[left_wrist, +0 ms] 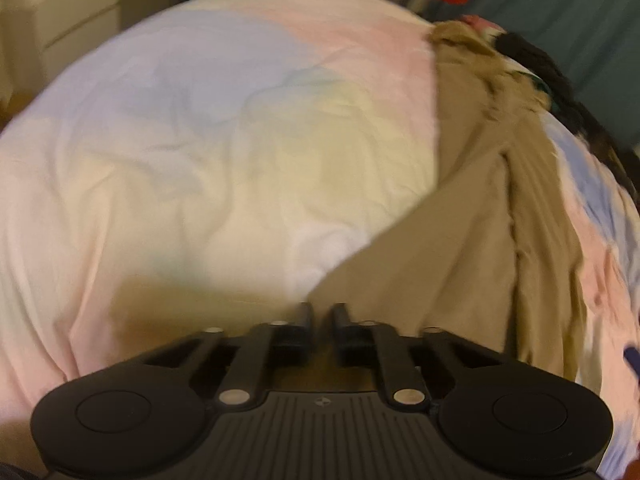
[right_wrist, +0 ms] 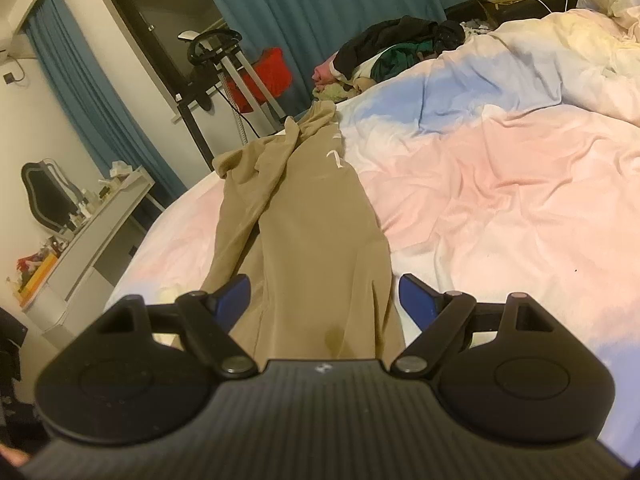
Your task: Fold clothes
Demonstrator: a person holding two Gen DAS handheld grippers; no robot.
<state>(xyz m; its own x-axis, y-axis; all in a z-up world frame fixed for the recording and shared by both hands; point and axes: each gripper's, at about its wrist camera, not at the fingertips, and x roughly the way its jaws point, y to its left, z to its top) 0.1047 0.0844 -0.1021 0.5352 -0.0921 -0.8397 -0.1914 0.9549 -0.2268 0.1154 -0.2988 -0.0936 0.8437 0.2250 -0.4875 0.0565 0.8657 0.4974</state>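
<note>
Tan trousers [right_wrist: 312, 216] lie lengthwise on the pastel bedcover [right_wrist: 500, 180], with a small white mark near their far end. My right gripper [right_wrist: 322, 292] hovers over the near end of them, open, its blue pads [right_wrist: 234, 294] wide apart and nothing between them. In the blurred left wrist view the tan trousers [left_wrist: 472, 200] run along the right side, and one corner is drawn down to my left gripper [left_wrist: 322, 312]. Its black fingers stand almost together, shut on that corner of the cloth.
A pile of dark and coloured clothes [right_wrist: 400, 44] sits at the bed's far edge. Beyond the bed are a white desk with clutter [right_wrist: 100, 220], an exercise machine [right_wrist: 224, 60], blue curtains and white drawers [left_wrist: 72, 12]. The bedcover [left_wrist: 200, 140] is wrinkled.
</note>
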